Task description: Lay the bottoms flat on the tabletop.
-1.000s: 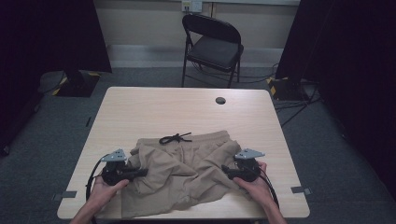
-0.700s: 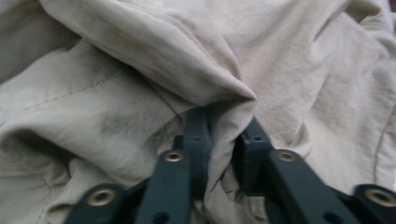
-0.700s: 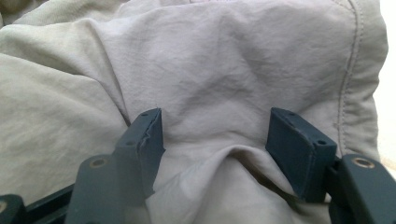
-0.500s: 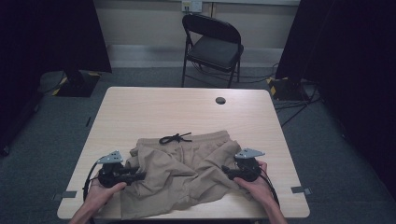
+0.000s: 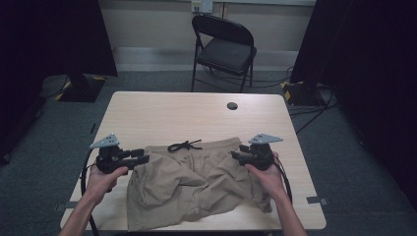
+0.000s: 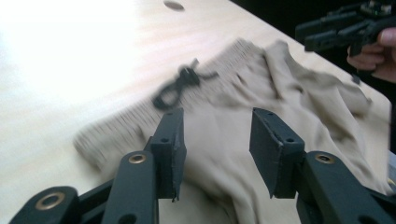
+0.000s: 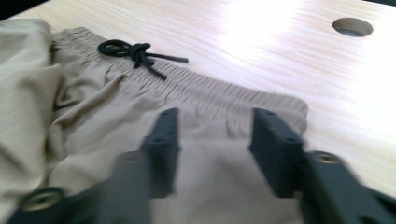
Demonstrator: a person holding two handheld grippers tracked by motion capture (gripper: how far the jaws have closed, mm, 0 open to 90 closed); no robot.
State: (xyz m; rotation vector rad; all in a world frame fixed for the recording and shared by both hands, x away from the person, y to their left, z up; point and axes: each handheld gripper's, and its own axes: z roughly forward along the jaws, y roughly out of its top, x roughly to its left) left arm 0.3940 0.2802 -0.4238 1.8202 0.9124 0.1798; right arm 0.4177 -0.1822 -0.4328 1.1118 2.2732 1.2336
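Writing: none readable on the shorts point(image 5: 196, 182), the table point(image 5: 162, 115) or either gripper.
Shorts: tan, rumpled, on the near half of the table, waistband away from the person, black drawstring point(image 5: 184, 145) knotted at its middle.
Left gripper point(image 5: 142, 156): over the shorts' left waistband corner, jaws spread, having just been opening, cloth beneath them, nothing pinched.
Right gripper point(image 5: 235, 154): over the right waistband corner, jaws apart, having just been closing, cloth below, not gripped.
Cable hole point(image 5: 232, 105): well beyond the waistband.

Blk folding chair point(image 5: 225, 48) behind wood table point(image 5: 162, 113) w/ grommet hole point(image 5: 232, 105).
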